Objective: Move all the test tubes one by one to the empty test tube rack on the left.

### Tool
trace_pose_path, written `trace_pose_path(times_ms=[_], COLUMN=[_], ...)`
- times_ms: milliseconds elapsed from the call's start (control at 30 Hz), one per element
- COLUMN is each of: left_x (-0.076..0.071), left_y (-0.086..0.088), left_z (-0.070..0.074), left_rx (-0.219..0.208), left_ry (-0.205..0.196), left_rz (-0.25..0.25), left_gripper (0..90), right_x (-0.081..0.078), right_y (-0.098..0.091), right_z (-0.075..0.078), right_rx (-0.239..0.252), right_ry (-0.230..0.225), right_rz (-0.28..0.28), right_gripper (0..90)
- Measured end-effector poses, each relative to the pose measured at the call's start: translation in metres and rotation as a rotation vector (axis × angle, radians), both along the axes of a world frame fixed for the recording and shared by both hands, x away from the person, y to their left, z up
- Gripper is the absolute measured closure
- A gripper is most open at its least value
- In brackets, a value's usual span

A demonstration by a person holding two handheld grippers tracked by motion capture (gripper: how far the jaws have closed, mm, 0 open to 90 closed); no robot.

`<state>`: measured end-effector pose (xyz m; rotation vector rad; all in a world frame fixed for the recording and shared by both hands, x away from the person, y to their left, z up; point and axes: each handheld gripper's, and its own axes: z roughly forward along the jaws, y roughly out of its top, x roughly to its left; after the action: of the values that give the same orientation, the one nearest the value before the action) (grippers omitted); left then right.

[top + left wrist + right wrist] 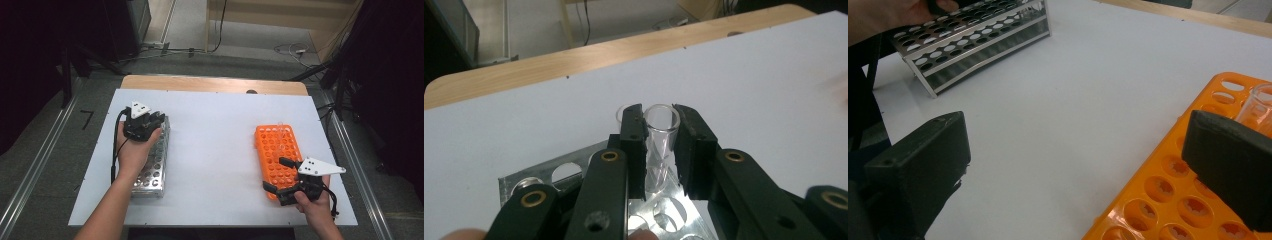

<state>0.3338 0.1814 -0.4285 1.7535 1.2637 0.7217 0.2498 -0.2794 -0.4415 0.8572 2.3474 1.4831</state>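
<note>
White tabletop (215,150), grey floor (190,30) beyond

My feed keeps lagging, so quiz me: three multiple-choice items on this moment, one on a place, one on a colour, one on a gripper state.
1. Where does the perforated silver metal tube rack lie?
A. on the table's left side
B. on the table's right side
C. on the floor

2. What colour is the plastic tube rack near the right gripper?
A. blue
B. orange
C. green

3. What is the left gripper doing?
A. hanging open above bare table
B. gripping a cable
C. closed on a clear glass test tube

Answers: 1 A, the high view shows it under the left hand. 2 B, it is orange in two views. 3 C, both jaws press the tube's sides in the left gripper view.
</note>
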Motion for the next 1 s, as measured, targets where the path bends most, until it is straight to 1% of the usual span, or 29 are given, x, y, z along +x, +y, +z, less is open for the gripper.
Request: trace_pose_path(times_ms=[67, 167, 367, 400, 533, 633, 833, 933, 1000], left_x=[0.000, -0.001, -0.005, -0.007, -0.016, -0.023, -0.040, -0.049, -0.054], left_y=[-0.001, -0.001, 0.002, 0.002, 0.001, -0.002, -0.010, -0.013, -0.015], left_z=[-0.001, 0.000, 0.004, 0.005, 0.010, 0.015, 0.022, 0.024, 0.026], left_rx=[0.003, -0.009, -0.068, -0.078, -0.104, -0.108, -0.133, -0.149, -0.151], left_ry=[0.010, 0.016, 0.003, -0.001, -0.025, -0.034, -0.047, -0.052, -0.060], left_rz=[-0.004, -0.009, -0.016, -0.025, -0.048, -0.064, -0.120, -0.150, -0.170], left_gripper=[75.6, 73.7, 54.9, 53.0, 43.3, 33.3, 16.7, 11.0, 9.5], right_x=[0.000, 0.000, 0.001, 0.001, 0.001, 0.002, 0.002, 0.004, 0.005], right_y=[0.000, -0.001, -0.002, -0.002, -0.003, -0.004, -0.006, -0.008, -0.010], right_z=[0.000, 0.000, 0.000, 0.000, 0.001, 0.001, 0.003, 0.003, 0.003], right_rx=[-0.001, -0.001, 0.005, 0.006, 0.006, 0.007, 0.008, 0.011, 0.012], right_ry=[0.000, 0.000, 0.001, 0.000, -0.002, -0.001, -0.003, -0.005, -0.005], right_rz=[-0.002, -0.006, -0.011, -0.011, -0.015, -0.016, -0.025, -0.032, -0.039], right_gripper=[0.0, 0.0, 0.0, 0.0, 0.0, 0.0, 0.0, 0.0, 0.0])
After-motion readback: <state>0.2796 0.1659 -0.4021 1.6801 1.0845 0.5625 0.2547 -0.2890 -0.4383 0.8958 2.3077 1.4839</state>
